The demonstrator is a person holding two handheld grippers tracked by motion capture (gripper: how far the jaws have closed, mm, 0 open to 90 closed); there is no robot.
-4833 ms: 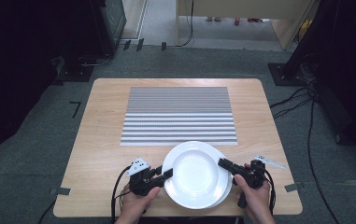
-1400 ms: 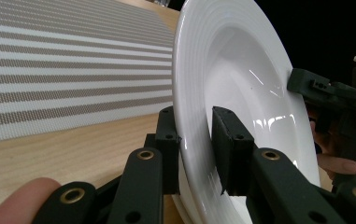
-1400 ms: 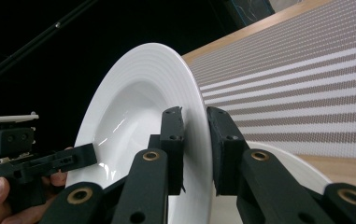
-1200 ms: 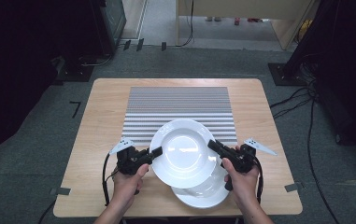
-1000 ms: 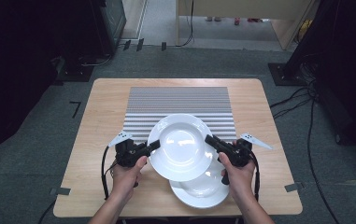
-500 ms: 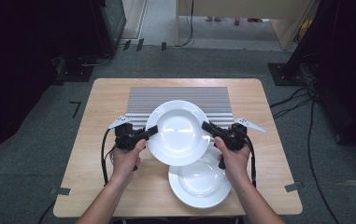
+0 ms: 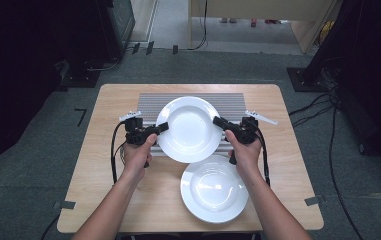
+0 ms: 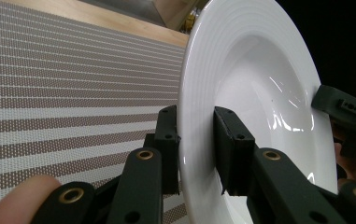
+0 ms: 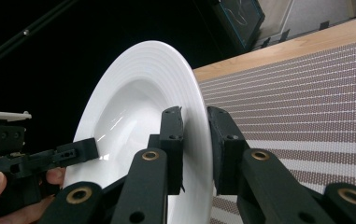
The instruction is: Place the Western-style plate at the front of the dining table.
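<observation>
The left gripper [image 7: 162, 127] and right gripper [image 7: 219, 121] each clamp opposite rim edges of a white plate [image 7: 189, 129] between them (jaws astride the rim), above the striped mat [image 7: 232, 101]. Nearer the person, below it, a second plate [image 7: 214, 188] lies on the table [image 7: 103, 165].

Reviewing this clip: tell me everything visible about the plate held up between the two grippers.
The held plate is round, white and glossy, ceramic by its look, with a wide rim of faint concentric ridges around a deep well. It looks clean and whole. It hangs above the striped mat, beyond a second white plate lying on the table. The left gripper pinches its left rim and the right gripper its right rim; each one's fingers clamp the rim from both faces. Nothing else touches it.
</observation>
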